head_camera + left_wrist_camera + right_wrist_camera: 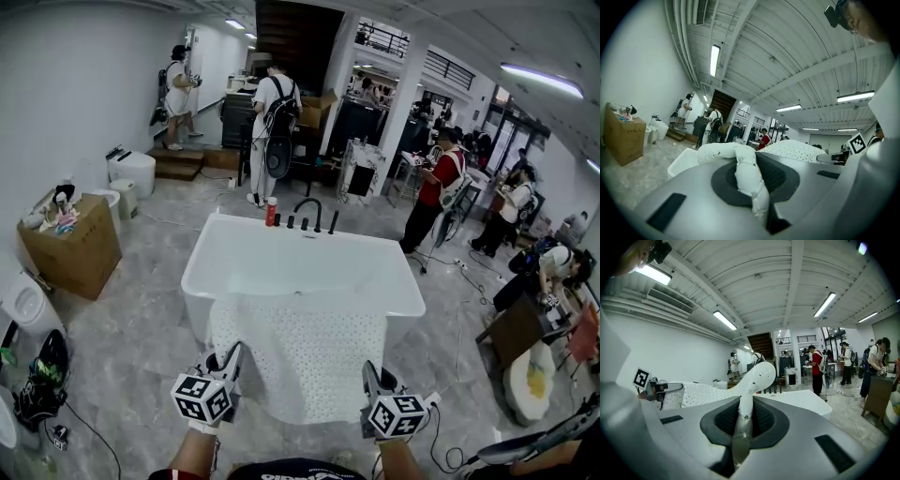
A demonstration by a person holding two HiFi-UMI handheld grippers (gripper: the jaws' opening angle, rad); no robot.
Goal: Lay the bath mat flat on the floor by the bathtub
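Note:
The white perforated bath mat (pixel 300 352) hangs spread in the air in front of the white bathtub (pixel 302 266), its far edge over the tub's near rim. My left gripper (pixel 229 360) is shut on the mat's near left corner, and the mat's bunched edge (pixel 747 176) shows pinched between its jaws. My right gripper (pixel 371 377) is shut on the near right corner, where a folded strip of mat (pixel 744 408) runs up from between the jaws. The mat (pixel 701 393) stretches between both grippers, above the grey marble floor (pixel 141 347).
A black tap and a red bottle (pixel 271 211) stand at the tub's far end. A cardboard box (pixel 73 246) and toilets (pixel 131 171) are at the left. Several people (pixel 438 187) stand behind and to the right. Cables and a wooden table (pixel 521 328) lie at the right.

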